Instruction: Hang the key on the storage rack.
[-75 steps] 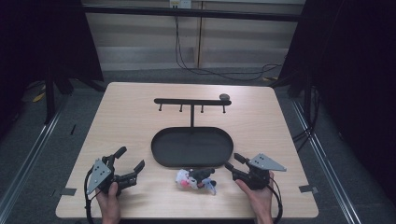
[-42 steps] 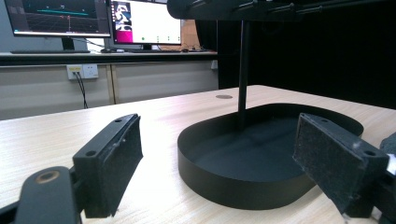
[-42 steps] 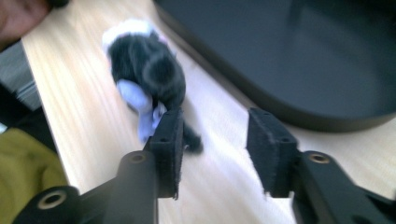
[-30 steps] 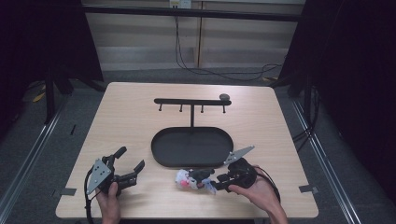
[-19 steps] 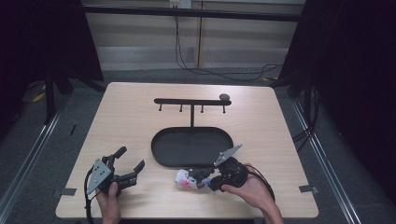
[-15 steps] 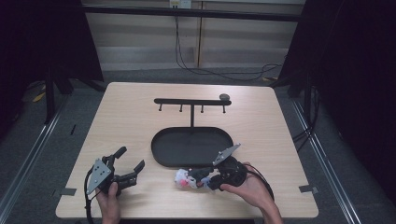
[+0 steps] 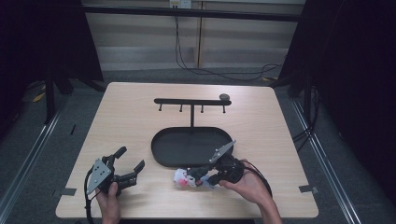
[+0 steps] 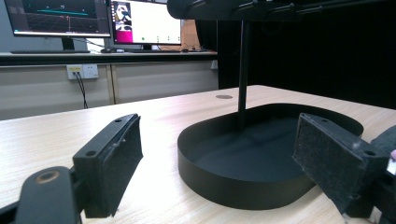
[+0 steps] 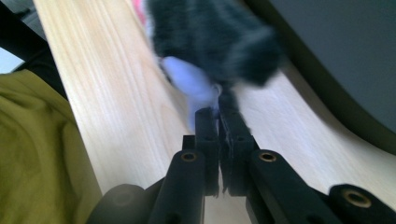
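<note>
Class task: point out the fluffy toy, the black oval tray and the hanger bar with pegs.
fluffy toy (image 7: 186,178): high view, its pink-and-white body.
black oval tray (image 7: 161,158): high view, its near left rim.
hanger bar (image 7: 187,101): high view, the bar's middle.

Between the wide-open jaws of the left gripper (image 7: 127,164) bare light wooden table (image 7: 130,126) is lying, so free room is waiting there. Ahead of these jaws and towards the right one, the wall of the black oval metal tray (image 8: 243,186) is standing in the way, and the black T-shaped hook stand (image 8: 243,65) is rising behind it.

The jaws of the right gripper (image 9: 218,112) are closing together on a thin part of the small fluffy black, white and pink toy (image 9: 215,42), which is blocking the way straight ahead. To their right the tray rim is running close. To their left open wood is lying.
</note>
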A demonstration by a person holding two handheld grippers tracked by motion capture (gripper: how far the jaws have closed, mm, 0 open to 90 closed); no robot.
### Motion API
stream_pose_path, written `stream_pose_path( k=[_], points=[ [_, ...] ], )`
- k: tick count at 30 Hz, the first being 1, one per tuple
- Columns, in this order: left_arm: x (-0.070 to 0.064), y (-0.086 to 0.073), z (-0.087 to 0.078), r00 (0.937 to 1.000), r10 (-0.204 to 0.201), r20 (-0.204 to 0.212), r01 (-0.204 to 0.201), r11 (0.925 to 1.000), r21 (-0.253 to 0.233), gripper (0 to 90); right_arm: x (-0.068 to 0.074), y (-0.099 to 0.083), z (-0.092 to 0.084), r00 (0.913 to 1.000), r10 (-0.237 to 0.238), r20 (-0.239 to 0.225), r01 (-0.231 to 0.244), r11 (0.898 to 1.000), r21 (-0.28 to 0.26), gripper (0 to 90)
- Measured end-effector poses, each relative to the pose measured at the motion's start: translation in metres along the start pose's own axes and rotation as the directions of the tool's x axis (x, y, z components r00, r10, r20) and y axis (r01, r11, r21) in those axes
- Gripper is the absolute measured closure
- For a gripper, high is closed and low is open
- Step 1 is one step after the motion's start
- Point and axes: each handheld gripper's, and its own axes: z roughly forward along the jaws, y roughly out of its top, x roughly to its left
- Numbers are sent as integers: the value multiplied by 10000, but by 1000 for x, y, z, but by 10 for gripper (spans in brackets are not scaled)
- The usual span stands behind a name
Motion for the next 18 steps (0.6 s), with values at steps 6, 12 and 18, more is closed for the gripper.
stream_pose_path(
  k=[6,12,18],
  points=[
    [0,0,0,10000,23,-7,-23,10000,18,153,0,5,-1,10000,-84,-19,84,9999,103,814],
    [0,0,0,10000,35,2,-35,10000,10,153,0,7,9,9997,-232,12,231,9992,314,799],
    [0,0,0,10000,29,-4,-29,10000,18,153,0,9,18,9996,-262,-70,266,9977,621,831]
  ],
)
